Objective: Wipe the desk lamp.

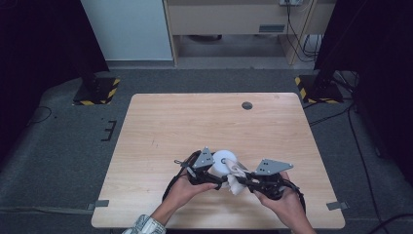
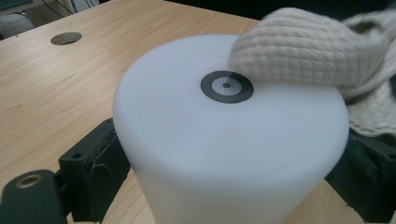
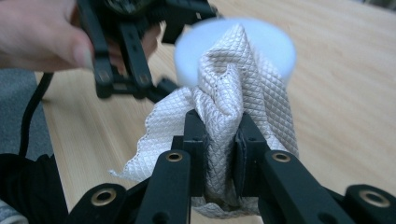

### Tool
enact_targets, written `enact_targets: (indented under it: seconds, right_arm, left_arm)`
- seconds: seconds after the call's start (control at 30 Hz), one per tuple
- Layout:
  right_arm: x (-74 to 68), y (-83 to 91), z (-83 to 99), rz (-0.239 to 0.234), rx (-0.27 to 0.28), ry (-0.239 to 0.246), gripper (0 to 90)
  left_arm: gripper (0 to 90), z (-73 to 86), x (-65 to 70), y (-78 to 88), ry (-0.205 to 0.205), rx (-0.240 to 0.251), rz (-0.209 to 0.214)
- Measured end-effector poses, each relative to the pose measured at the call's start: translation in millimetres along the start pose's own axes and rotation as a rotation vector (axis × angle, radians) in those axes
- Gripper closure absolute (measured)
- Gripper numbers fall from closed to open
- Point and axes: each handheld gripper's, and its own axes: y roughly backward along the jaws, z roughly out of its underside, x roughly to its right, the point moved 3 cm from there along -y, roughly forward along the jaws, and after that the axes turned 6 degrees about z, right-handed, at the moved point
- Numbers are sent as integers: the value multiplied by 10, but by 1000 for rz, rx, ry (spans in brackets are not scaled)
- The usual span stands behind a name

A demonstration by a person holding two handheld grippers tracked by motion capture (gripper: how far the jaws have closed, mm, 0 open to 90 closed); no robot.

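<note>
White plastic cylinder (image 2: 229,135) upright near front edge of wooden table (image 1: 165,122), clamped at sides by left gripper (image 1: 210,171). Right gripper (image 3: 219,144) pinches bunched quilted cloth (image 3: 233,93), fold resting on cylinder top. Risk: hard wiping stroke tips or twists cylinder in clamp; cloth slips from pinch.
</note>
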Motion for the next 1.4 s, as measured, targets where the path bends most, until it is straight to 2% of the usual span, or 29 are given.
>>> enact_targets:
  seconds: [0.07, 0.3, 0.33, 0.5, 0.57, 0.63, 0.67, 0.7, 0.77, 0.8, 0.83, 0.87, 0.97, 1.0, 1.03, 1.13, 1.27, 1.33, 1.4]
  right_arm:
    - [8, -53, 77, -4, -18, -14, 784]
    - [9, -185, 148, -28, -38, -34, 785]
    - [22, -244, 209, -14, -79, -22, 784]
    - [40, -290, 258, -10, -94, -38, 783]
    - [62, -287, 250, 2, -95, -30, 783]
    - [100, -276, 248, 16, -87, -47, 782]
    - [115, -266, 248, 18, -84, -54, 782]
    - [125, -249, 246, 15, -82, -57, 782]
    - [122, -237, 242, 11, -77, -54, 780]
    - [119, -233, 241, 9, -76, -54, 780]
    - [119, -233, 241, 9, -76, -54, 780]
    - [115, -237, 240, 8, -72, -51, 779]
    - [112, -239, 240, 4, -74, -47, 777]
    - [112, -239, 241, 3, -75, -45, 777]
    - [111, -239, 242, 1, -75, -45, 776]
    - [108, -237, 239, -1, -75, -41, 775]
    - [99, -230, 218, -3, -66, -33, 774]
    - [96, -231, 208, -7, -64, -35, 774]
    - [92, -232, 203, -9, -64, -34, 774]
  left_arm:
    - [78, -2, 1, -3, -1, -2, -2]
    - [79, -3, -10, 5, -1, -7, 5]
    - [79, -2, -10, 5, -2, -7, 6]
    - [78, 0, -14, 6, -1, -4, 5]
    - [78, 2, -17, 9, 2, -2, 4]
    - [73, 1, -19, 13, 5, 1, 2]
    - [73, -2, -23, 16, 11, 7, 6]
    - [57, -20, -32, 35, 27, 34, 17]
    - [38, -42, -39, 58, 30, 52, 18]
    - [34, -103, -54, 118, 30, 78, 18]
    - [31, -103, -54, 118, 30, 78, 18]
    - [31, -178, -73, 195, 42, 119, 29]
    - [47, -247, -104, 255, 58, 146, 48]
    - [64, -284, -141, 258, 59, 132, 63]
    - [82, -296, -161, 245, 54, 124, 60]
    - [104, -308, -191, 204, 69, 115, 69]
    - [131, -308, -198, 126, 70, 75, 92]
    - [150, -305, -212, 113, 93, 72, 102]
    - [191, -305, -219, 117, 98, 71, 114]
